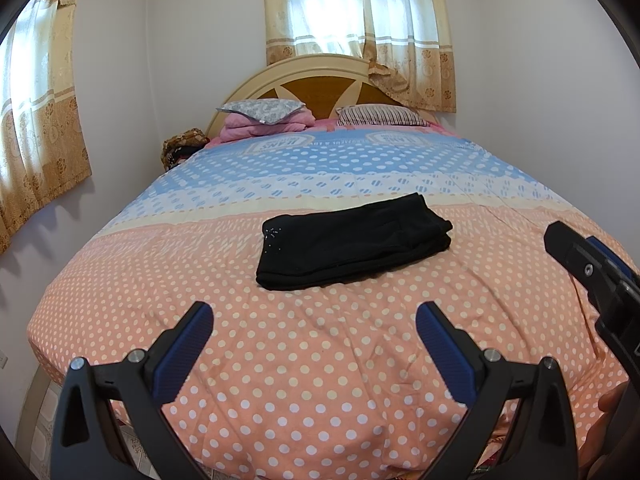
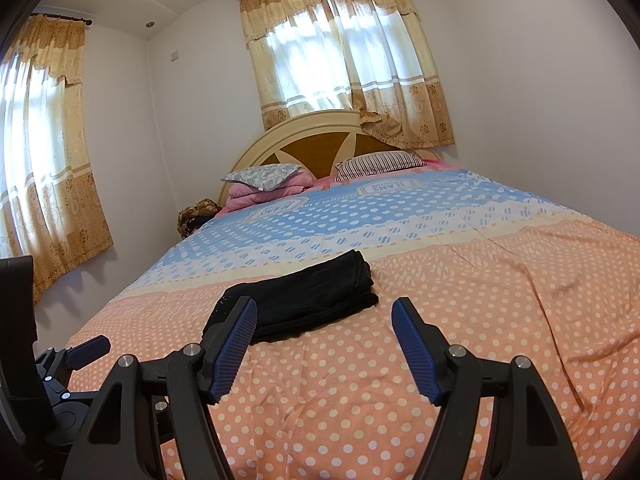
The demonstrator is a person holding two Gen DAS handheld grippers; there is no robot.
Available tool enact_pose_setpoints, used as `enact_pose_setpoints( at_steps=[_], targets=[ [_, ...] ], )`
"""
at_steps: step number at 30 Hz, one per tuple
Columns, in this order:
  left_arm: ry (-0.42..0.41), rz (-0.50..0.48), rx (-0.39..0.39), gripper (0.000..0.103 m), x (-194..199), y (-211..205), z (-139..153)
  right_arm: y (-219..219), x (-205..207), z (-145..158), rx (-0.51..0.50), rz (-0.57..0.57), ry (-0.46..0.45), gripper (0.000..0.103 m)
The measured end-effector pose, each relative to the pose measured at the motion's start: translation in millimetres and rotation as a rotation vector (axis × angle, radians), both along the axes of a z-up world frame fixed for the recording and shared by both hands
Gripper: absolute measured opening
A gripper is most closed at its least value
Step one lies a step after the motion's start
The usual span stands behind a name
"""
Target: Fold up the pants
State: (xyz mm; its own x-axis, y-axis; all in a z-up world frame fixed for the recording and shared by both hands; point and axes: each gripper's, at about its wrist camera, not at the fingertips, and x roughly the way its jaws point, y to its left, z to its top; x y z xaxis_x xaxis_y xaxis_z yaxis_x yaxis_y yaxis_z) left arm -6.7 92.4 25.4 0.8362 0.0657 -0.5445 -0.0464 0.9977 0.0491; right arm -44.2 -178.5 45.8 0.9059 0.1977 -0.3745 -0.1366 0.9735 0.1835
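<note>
Black pants lie folded into a compact rectangle on the polka-dot bedspread, in the middle of the bed. They also show in the right wrist view. My left gripper is open and empty, held above the bed's near end, short of the pants. My right gripper is open and empty, just in front of the pants and slightly to their right. The right gripper's body shows at the right edge of the left wrist view. The left gripper shows at the lower left of the right wrist view.
Pillows and a pink folded blanket lie at the wooden headboard. Curtained windows are behind the bed and on the left wall. A brown bundle sits beside the bed's far left corner.
</note>
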Motion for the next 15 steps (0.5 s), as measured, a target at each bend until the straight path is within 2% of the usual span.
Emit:
enact_pose_setpoints(
  at_steps=[15],
  targets=[
    [0.012,0.009,-0.005,0.103,2.0,0.0,-0.9,5.5,-1.7,1.3,-0.003,-0.004,-0.001,0.072]
  ],
)
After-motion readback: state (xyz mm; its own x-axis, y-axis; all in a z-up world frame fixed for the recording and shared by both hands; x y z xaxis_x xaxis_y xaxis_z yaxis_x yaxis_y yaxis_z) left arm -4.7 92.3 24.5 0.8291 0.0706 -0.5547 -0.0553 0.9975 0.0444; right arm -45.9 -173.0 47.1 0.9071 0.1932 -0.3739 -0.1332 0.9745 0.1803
